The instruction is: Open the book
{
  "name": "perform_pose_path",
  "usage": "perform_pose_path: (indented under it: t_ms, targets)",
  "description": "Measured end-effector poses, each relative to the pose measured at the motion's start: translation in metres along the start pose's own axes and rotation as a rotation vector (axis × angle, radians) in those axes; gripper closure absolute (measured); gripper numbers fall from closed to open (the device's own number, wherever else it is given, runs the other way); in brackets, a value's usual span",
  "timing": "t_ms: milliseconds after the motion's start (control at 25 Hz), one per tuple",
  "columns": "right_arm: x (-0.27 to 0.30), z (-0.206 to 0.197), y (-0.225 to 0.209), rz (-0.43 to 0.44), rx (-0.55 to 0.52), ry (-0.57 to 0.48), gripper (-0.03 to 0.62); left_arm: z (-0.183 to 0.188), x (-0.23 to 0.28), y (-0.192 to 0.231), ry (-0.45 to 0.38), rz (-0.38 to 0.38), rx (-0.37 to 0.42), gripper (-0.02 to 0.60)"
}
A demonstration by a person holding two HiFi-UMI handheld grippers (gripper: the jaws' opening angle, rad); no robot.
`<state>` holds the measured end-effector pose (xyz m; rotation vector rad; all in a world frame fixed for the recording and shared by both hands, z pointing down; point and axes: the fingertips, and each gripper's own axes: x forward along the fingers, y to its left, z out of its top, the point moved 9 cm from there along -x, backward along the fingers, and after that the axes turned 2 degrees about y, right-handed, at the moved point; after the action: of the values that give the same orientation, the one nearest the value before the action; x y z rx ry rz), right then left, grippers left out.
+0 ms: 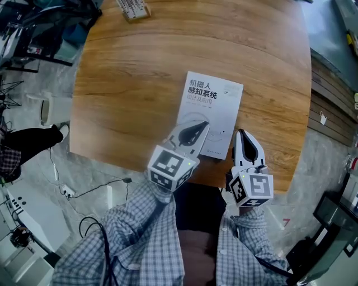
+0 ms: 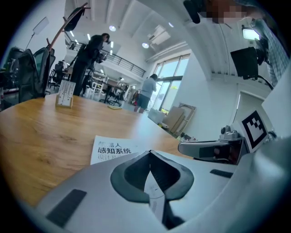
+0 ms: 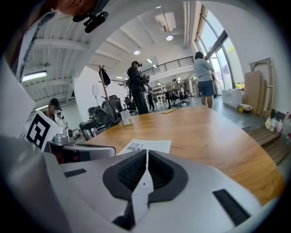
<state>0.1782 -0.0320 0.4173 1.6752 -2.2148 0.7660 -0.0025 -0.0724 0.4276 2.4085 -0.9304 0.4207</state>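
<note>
A closed white book (image 1: 212, 106) with dark printed characters on its cover lies flat on the round wooden table (image 1: 140, 72), near the front edge. My left gripper (image 1: 202, 125) hangs over the book's near left part, jaws shut with the tips together and nothing held. My right gripper (image 1: 241, 134) is just beside the book's near right corner, over the table edge, also shut and empty. The book (image 2: 111, 150) shows ahead of the left gripper (image 2: 150, 152). It lies ahead and slightly left (image 3: 145, 146) of the right gripper (image 3: 147, 152).
A small card stand (image 1: 133, 8) sits at the table's far edge. Cables (image 1: 84, 192) trail on the floor at the left, by a seated person's leg (image 1: 28, 139). People (image 3: 137, 86) stand among desks and chairs far behind the table.
</note>
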Motion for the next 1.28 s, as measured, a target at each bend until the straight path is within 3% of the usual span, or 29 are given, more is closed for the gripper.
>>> perform_pose_path:
  t_ms: [240,400,520,600,640,920,1280]
  targets:
    - [0.012,-0.032,-0.004,-0.007,0.036,0.209,0.568,-0.024,0.012,-0.003,0.087,-0.017,0.005,0.574]
    - [0.014,-0.044,-0.008,-0.011,0.041,0.298,0.567,-0.032,0.016,-0.006,0.119,-0.024,0.022,0.574]
    - [0.015,-0.052,-0.012,0.022,0.114,0.348,0.561,-0.035,0.019,-0.009,0.137,-0.038,0.052,0.574]
    - [0.018,-0.056,-0.014,0.066,0.207,0.367,0.491,-0.035,0.021,-0.012,0.149,-0.053,0.083,0.574]
    - [0.019,-0.058,-0.015,0.081,0.250,0.376,0.485,-0.035,0.022,-0.013,0.153,-0.058,0.095,0.574]
    - [0.022,-0.067,-0.021,0.117,0.370,0.445,0.501,-0.034,0.021,-0.015,0.153,-0.057,0.101,0.574]
    - [0.016,-0.061,-0.026,0.164,0.482,0.410,0.554,-0.037,0.023,-0.019,0.182,-0.087,0.184,0.574]
